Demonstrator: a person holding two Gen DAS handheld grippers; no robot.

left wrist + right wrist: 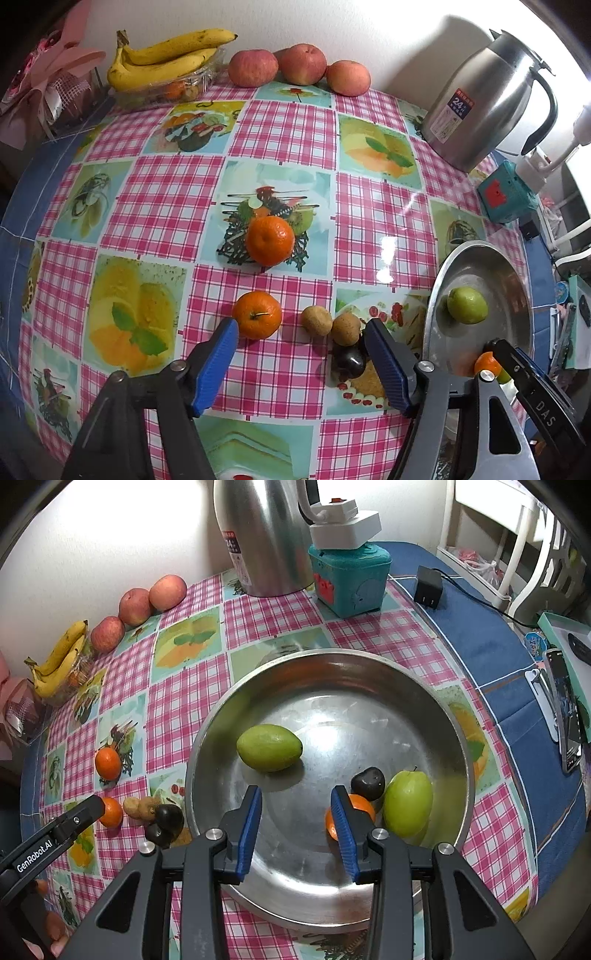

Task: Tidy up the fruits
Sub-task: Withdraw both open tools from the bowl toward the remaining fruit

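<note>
Steel basin (458, 734): 2 green fruits, 1 tangerine (364, 805), 1 dark plum inside | left of basin: 2 tangerines, 2 kiwis | left gripper (301, 341): released, empty | right gripper (295, 812): released, over basin.

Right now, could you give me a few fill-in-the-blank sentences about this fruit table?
1. The metal bowl holds ___ green fruits.
2. Beside the bananas, ___ apples line the wall.
3. The right hand-held gripper hovers over the ___.
4. Nothing sits between the fingers of the left hand-held gripper, so it is ___.

Missing words: two; three; bowl; empty
</note>
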